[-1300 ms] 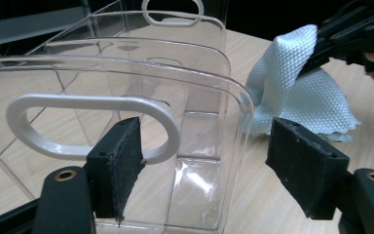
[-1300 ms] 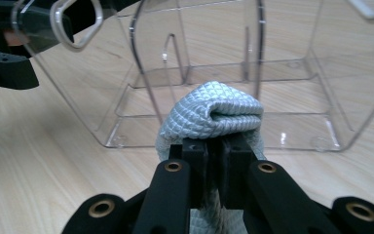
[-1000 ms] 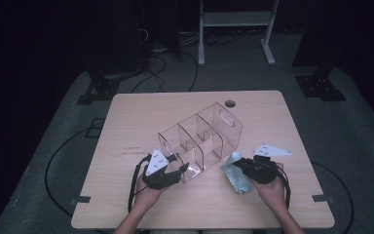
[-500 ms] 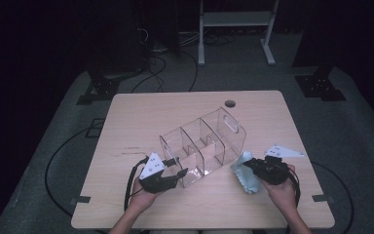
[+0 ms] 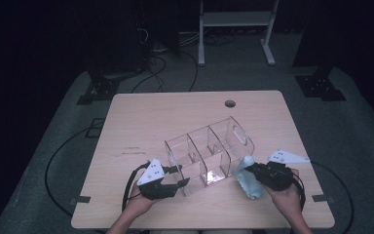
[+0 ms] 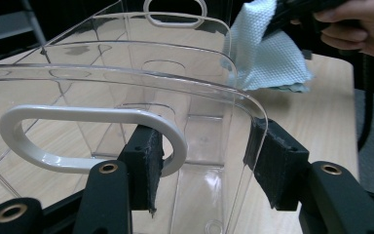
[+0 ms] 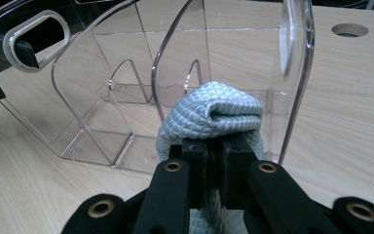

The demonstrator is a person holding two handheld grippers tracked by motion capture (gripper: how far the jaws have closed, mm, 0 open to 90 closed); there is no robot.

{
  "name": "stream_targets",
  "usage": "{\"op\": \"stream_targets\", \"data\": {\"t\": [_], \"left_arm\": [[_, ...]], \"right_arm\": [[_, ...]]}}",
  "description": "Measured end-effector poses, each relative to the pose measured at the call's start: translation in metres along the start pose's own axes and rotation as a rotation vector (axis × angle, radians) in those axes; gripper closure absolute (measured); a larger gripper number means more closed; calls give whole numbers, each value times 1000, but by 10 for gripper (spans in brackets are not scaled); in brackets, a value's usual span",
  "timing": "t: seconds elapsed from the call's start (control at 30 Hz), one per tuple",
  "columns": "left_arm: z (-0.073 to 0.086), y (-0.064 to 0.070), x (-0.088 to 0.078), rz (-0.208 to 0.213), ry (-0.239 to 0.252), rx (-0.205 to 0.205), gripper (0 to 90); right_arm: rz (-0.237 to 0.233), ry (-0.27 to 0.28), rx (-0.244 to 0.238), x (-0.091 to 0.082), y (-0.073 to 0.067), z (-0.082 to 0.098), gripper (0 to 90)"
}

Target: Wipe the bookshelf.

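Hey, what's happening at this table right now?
A person is cleaning a clear plastic organizer on a wooden table. The left gripper clamps the organizer's near end wall to steady it. The right gripper is shut on a light blue cloth, held beside the organizer's side wall.

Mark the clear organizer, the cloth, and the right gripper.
clear organizer (image 5: 209, 153): high view, a middle divider wall.
cloth (image 7: 214, 113): right gripper view, the folded top.
right gripper (image 7: 219, 146): right gripper view, between its jaw tips clamping the cloth.
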State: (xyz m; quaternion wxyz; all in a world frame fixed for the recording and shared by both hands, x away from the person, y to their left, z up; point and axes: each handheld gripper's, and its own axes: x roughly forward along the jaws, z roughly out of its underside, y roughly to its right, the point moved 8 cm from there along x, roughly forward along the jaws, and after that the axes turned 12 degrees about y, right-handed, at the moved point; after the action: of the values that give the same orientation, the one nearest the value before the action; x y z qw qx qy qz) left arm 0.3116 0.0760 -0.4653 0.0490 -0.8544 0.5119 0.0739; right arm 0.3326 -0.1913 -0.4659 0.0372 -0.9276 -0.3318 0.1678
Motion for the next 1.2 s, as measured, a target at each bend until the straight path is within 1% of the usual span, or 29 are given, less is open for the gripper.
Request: {"op": "stream_targets", "data": {"t": [0.13, 0.23, 0.33, 0.47, 0.57, 0.6, 0.67, 0.83, 0.97, 1.07, 1.1, 1.2], "left_arm": [[0, 0, -3, 19, 1, -1, 476], [0, -2, -4, 7, -2, 4, 471], [0, -7, -5, -17, -4, 2, 431], [1, -14, -9, -49, -5, -4, 408], [2, -21, -13, -80, -2, -29, 384], [2, -23, -14, -88, 2, -31, 382], [2, -27, -16, -100, 0, -26, 390], [3, -37, -21, -126, 5, -34, 423], [3, -44, -23, -151, 7, -37, 445], [4, -52, -24, -182, 15, -40, 439], [4, -52, -24, -182, 15, -40, 441], [5, -58, -25, -195, 20, -36, 460]], "right_arm": [[-7, -4, -1, -2, -2, 2, 829], [-14, -5, -4, -2, -3, 3, 829], [-19, -8, -7, -3, -2, 3, 830], [-31, -12, -12, -2, -3, 2, 830], [-42, -19, -15, 1, -5, 3, 830], [-46, -20, -18, 1, -6, 3, 830], [-52, -22, -22, 3, -7, 3, 830], [-64, -31, -27, 7, -11, 3, 831], [-69, -32, -31, 11, -10, 2, 831], [-83, -38, -32, 15, -11, 2, 830], [-83, -38, -32, 15, -11, 2, 830], [-88, -44, -32, 19, -12, 1, 831]]}}
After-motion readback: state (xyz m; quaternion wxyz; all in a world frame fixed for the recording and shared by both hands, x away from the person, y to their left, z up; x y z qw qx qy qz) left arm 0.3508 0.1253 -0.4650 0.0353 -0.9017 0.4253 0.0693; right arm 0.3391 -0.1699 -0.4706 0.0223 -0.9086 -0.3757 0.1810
